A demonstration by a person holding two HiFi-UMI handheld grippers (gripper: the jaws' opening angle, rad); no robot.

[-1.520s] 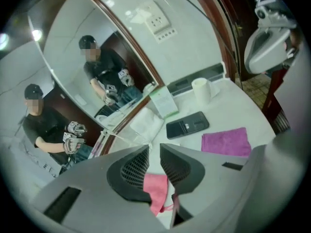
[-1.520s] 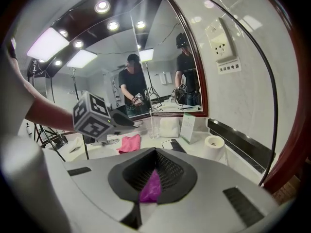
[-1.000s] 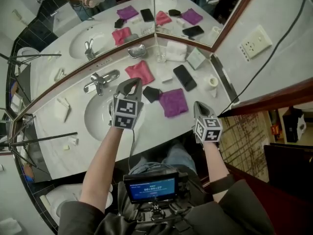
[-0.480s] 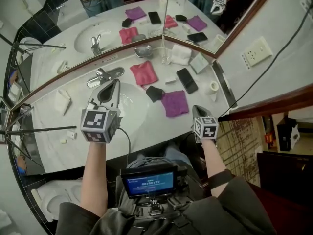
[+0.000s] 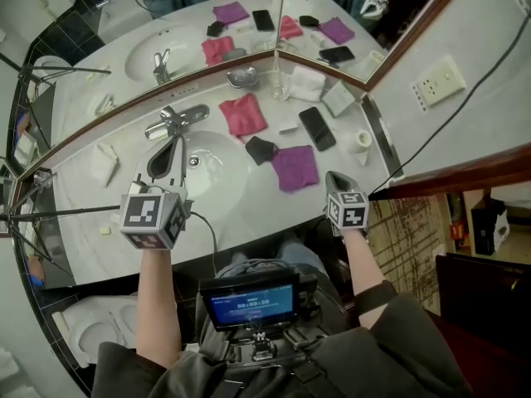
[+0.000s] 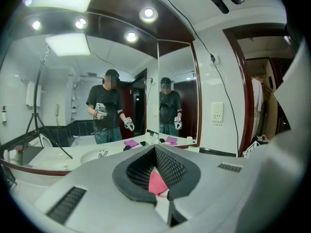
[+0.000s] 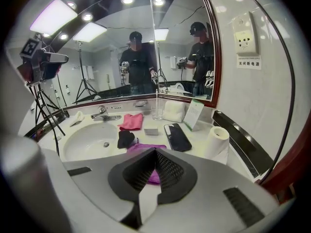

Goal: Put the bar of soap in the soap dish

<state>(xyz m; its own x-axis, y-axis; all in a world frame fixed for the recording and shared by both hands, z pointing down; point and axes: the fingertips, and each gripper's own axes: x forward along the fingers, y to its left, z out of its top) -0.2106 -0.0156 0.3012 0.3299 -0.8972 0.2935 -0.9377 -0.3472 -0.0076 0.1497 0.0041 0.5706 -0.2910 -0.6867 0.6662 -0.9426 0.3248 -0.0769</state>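
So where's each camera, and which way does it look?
Head view: on the person's head, looking steeply down at the sink; both arms, left gripper and right gripper show.
Left gripper view: on that gripper, facing the mirror; its shut fingers and the person's reflection show.
Right gripper view: on that gripper, tilted down over the counter; its shut fingers show.
Shared: head and right gripper views both see the phone.

Right of sink (image 5: 211, 179) on tabletop (image 5: 257, 204): cloth (image 5: 295, 168), with phone (image 5: 315, 128) behind. Behind sink: faucet (image 5: 176, 121). Against mirror (image 5: 178, 27): soap dish (image 5: 243, 77), left of glass (image 5: 280, 88).
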